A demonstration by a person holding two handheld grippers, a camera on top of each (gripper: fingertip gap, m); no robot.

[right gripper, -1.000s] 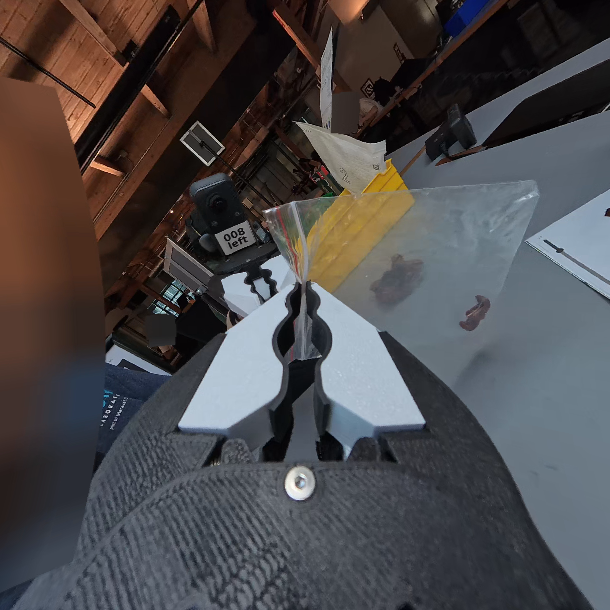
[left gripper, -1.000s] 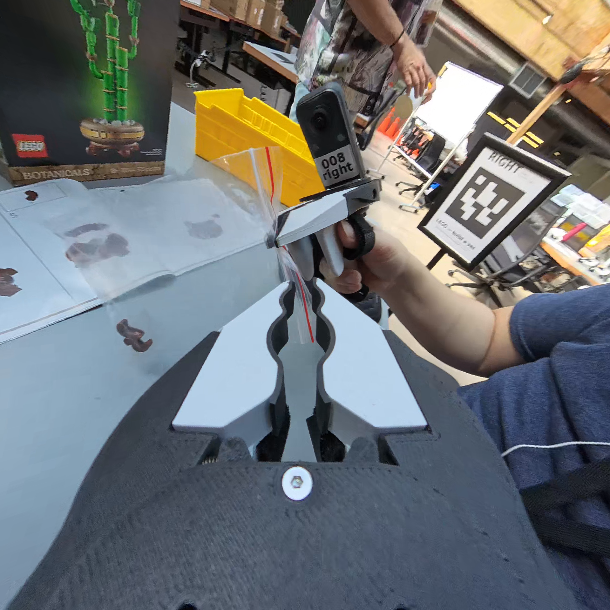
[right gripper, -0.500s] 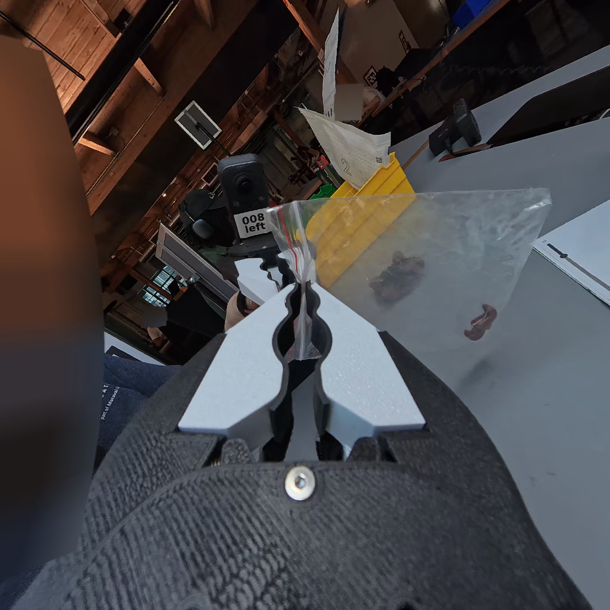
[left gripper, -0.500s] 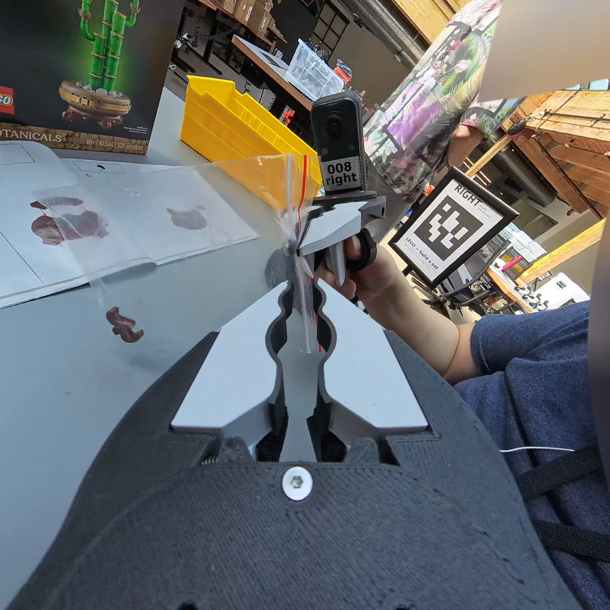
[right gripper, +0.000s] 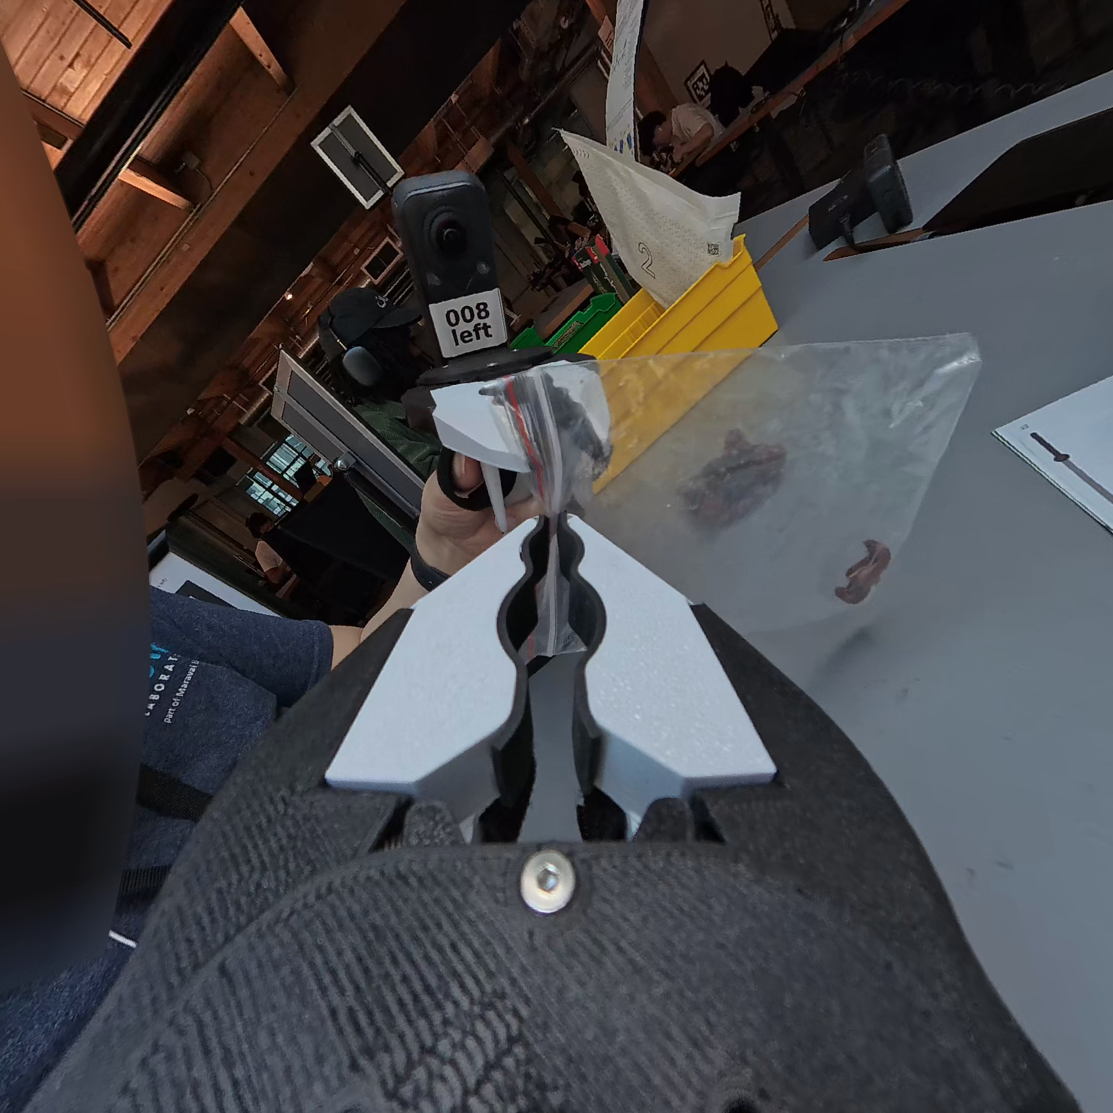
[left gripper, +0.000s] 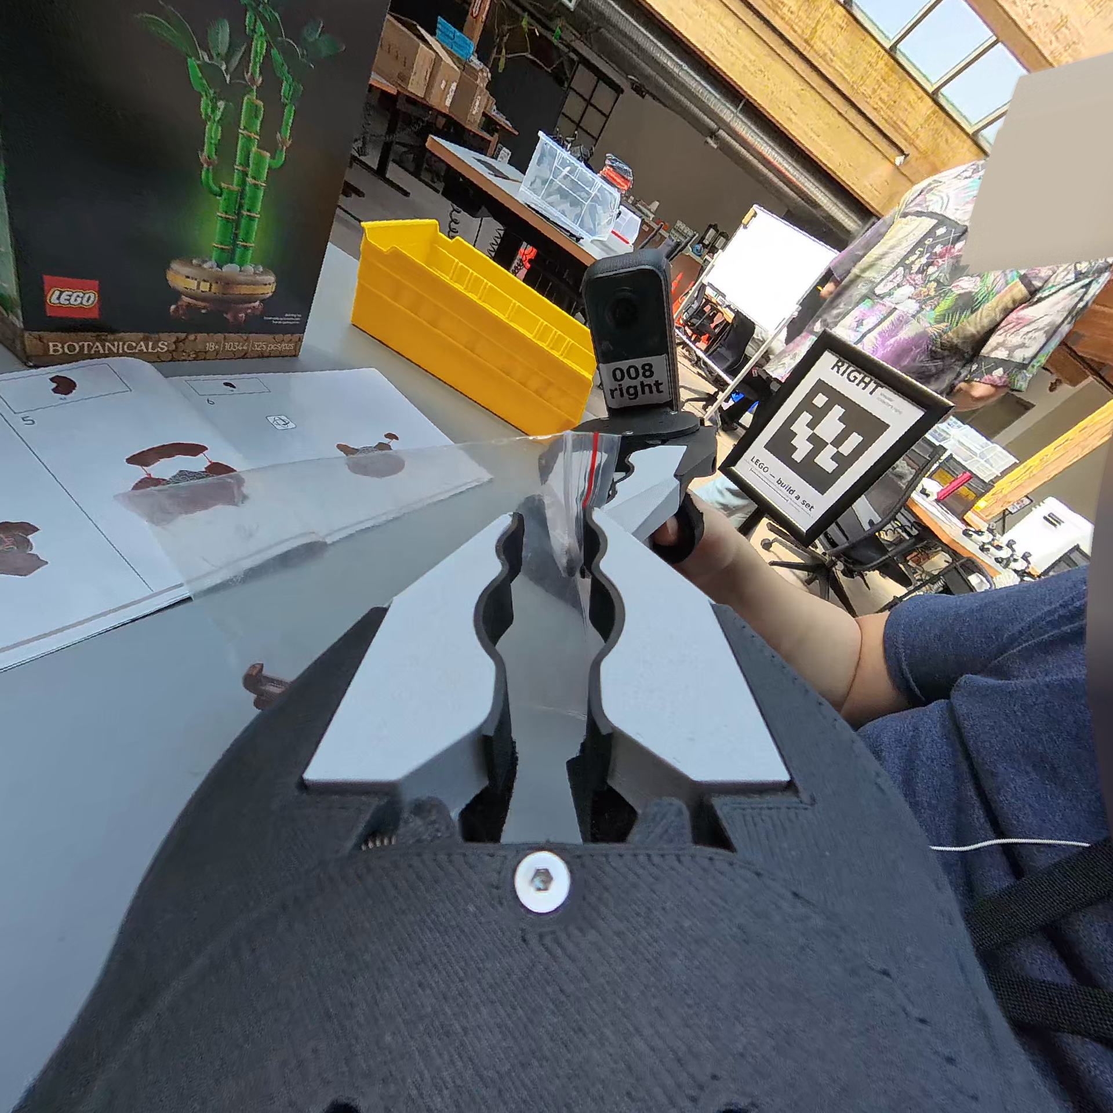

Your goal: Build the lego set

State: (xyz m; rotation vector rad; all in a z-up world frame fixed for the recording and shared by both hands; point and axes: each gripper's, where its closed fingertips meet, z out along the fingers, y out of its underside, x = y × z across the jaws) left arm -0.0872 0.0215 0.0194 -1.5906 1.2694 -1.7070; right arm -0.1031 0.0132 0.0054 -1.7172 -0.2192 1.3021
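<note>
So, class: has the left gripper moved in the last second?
Yes. Against the yellow bin, steady in the right wrist view, the left gripper has shifted right, toward it. The right gripper keeps the bag pinched.

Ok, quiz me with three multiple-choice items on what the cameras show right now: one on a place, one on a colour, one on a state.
1. Where is the yellow bin?
A. on the table, beyond the booklet
B. on the floor
C. on top of a chair

2. What colour is the stripe on the bag?
A. blue
B. red
C. green

3. The right gripper is:
A. wide open
B. shut on nothing
C. shut on the bag

Answers:
1 A: the bin stands on the table past the open booklet, beside the box.
2 B: a red line runs along the clear bag's seal.
3 C: it pinches the bag's edge.
</note>
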